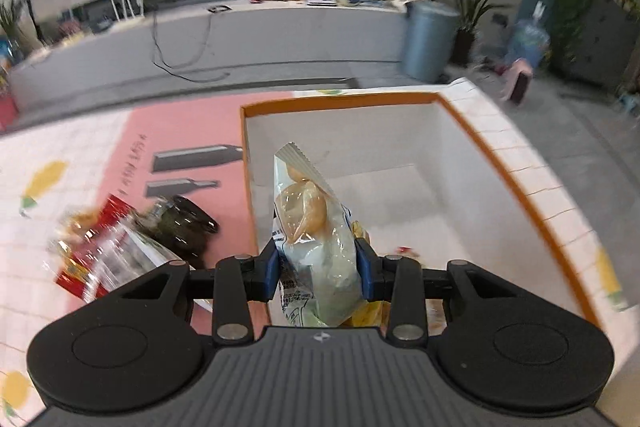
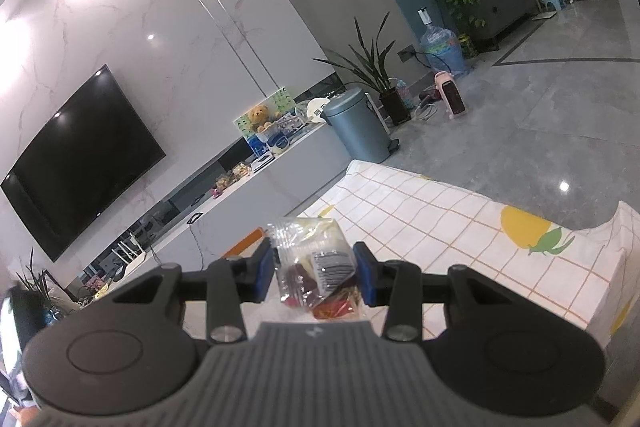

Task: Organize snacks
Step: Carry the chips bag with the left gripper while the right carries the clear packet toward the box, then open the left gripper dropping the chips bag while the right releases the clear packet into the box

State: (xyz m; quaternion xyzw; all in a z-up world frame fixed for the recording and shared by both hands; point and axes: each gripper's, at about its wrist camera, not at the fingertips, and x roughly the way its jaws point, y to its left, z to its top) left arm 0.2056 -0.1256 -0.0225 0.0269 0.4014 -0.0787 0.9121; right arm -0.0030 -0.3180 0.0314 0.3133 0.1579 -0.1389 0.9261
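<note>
A bun bag [image 1: 316, 239] is clamped by the left gripper [image 1: 320, 269] over the box [image 1: 500, 163] at centre frame, seemingly for dropping in; a candy pack [image 2: 316, 267] is pinched by the right gripper [image 2: 316, 273], probably awaiting its turn.

Free room: far half of the white orange-rimmed cardboard box [image 1: 472, 131] is bare.
Obstacle: dark glass jar [image 1: 188, 223] and red snack packets [image 1: 92, 259], left of the box.

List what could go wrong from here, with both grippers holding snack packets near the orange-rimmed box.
1. The left gripper pinches the pale snack bag low down, so its tall top could flop and catch the orange-rimmed box wall when released.
2. The right gripper holds a small clear packet above the checked tablecloth, not the box; letting go now would probably miss.
3. The dark jar and red packet beside the box could get knocked.
</note>
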